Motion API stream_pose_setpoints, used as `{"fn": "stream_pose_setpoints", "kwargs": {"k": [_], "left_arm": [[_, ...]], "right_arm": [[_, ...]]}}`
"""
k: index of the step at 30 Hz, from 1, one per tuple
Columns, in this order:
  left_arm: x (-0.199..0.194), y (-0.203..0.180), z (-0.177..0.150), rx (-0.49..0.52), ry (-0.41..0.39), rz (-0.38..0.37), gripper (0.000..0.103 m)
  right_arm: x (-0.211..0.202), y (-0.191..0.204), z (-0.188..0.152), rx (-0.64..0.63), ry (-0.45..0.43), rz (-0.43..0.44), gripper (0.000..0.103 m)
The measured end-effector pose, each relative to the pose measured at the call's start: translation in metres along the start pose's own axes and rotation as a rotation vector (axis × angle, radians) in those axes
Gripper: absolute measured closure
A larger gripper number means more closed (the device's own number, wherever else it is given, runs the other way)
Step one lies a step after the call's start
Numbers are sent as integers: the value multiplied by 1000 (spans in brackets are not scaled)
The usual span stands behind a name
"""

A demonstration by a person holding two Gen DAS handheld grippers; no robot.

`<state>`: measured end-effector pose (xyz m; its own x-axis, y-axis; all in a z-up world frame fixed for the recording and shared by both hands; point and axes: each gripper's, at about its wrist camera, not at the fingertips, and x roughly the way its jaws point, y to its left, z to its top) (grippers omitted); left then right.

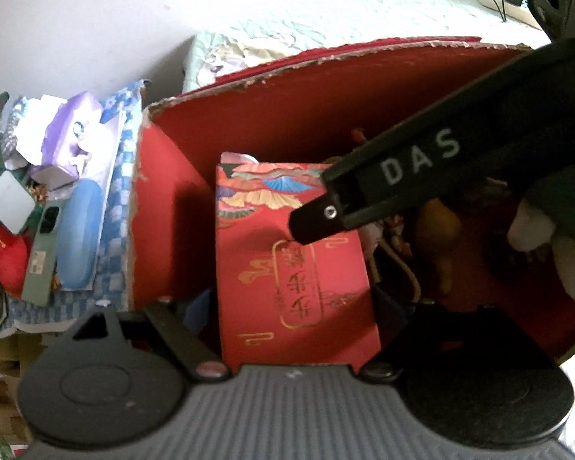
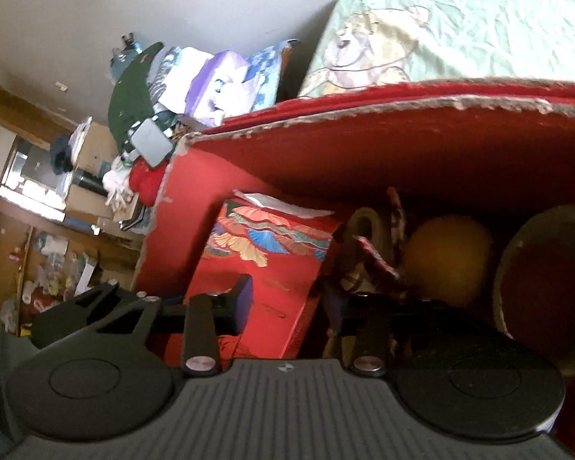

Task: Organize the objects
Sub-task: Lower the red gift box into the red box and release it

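Note:
A big red cardboard box with torn edges stands open beside the bed. Inside it stands a red gift box with gold writing and fan patterns. My left gripper has its fingers on either side of the gift box, closed on its sides. My right gripper is also around the gift box, its fingers against the box's sides. The right gripper's arm, marked DAS, crosses the left wrist view above the gift box.
Inside the big box, right of the gift box, lie an orange ball, a round tin and small trinkets. A cluttered pile of boxes and cases sits left of the box. The bed is behind.

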<state>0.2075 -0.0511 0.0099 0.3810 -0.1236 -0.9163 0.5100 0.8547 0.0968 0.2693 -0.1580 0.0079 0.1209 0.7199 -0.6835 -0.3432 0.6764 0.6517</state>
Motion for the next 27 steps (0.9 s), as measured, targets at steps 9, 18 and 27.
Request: {"fn": "stream_pose_setpoints", "kwargs": {"k": [9,18,27], "left_arm": [[-7,6,2,-3,-49,11,12],[-4,1,4,-2,-50,1,21],[6,-11,13,12,-54,2,20]], "right_arm": [[-7,-9,-2,50,-60,13,64],[-11,-14,-3,72,-92,6,64],[-13,-15,-4,63,-115,-30,64]]}}
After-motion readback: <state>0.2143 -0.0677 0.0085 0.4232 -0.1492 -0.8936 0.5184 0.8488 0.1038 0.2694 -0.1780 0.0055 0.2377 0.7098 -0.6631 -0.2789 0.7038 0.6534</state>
